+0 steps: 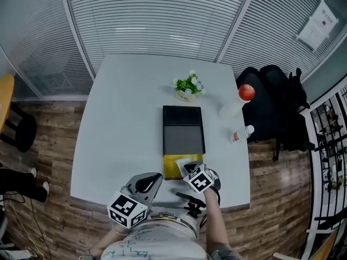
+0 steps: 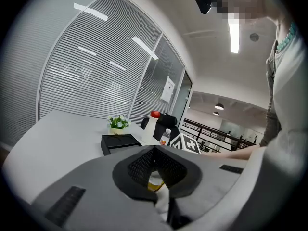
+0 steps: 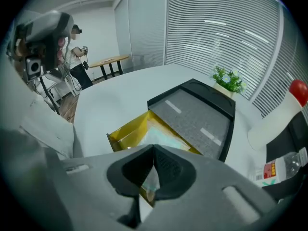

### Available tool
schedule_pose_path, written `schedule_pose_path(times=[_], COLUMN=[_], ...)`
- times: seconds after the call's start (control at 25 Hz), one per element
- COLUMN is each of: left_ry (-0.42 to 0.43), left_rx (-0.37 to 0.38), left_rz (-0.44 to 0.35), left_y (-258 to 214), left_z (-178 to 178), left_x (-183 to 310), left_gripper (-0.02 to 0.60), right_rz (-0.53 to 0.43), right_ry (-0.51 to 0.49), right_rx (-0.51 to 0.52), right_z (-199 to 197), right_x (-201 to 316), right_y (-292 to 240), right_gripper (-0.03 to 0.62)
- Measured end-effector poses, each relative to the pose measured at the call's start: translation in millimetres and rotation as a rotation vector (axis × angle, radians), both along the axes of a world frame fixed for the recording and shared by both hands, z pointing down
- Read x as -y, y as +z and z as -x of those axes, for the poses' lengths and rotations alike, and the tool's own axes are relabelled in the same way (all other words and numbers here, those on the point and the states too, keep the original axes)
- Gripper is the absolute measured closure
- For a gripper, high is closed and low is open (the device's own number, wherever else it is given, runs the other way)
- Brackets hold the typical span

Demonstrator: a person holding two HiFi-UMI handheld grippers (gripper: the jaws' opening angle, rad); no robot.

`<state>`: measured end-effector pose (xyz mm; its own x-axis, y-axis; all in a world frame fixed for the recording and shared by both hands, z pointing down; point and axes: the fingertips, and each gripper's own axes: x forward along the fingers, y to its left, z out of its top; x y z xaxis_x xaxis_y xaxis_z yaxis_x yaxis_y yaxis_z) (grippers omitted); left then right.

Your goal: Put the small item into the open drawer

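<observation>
- Low over the near table edge, the right gripper [image 1: 188, 167] reaches forward from a bare forearm [image 1: 214, 216], its marker cube up, above the yellow open drawer [image 1: 171, 167].
- Its jaws are pressed together on the small item [image 3: 150, 184], a thin pale see-through packet, held over the drawer's near end.
- Beside it, the left gripper [image 1: 154, 179] sits nearer the person, angled toward the drawer, jaws closed tip to tip with nothing gripped.
- The drawer stands pulled out of a black box [image 1: 183, 129].
- The water bottle [image 3: 283, 169] carries a red and white label and the paper sheet [image 1: 316, 24] on the glass bears print; both are too small to read.
</observation>
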<state>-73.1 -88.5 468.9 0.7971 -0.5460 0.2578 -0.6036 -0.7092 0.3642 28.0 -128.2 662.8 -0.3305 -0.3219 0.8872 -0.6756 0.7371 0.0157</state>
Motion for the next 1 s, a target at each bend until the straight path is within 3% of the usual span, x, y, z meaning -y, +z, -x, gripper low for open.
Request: schedule_pose_path(times=[1.0], left_ry=[-0.006], left_rx=[0.003], left_rz=[0.029], left_y=[10.9], left_z=[5.0], left_x=[13.1], left_gripper=[0.584], right_rz=[0.085], right_ry=[0.021], right_rx=[-0.045], right_z=[5.1], right_x=[23.4], right_y=[63.2], right_gripper=[0.589])
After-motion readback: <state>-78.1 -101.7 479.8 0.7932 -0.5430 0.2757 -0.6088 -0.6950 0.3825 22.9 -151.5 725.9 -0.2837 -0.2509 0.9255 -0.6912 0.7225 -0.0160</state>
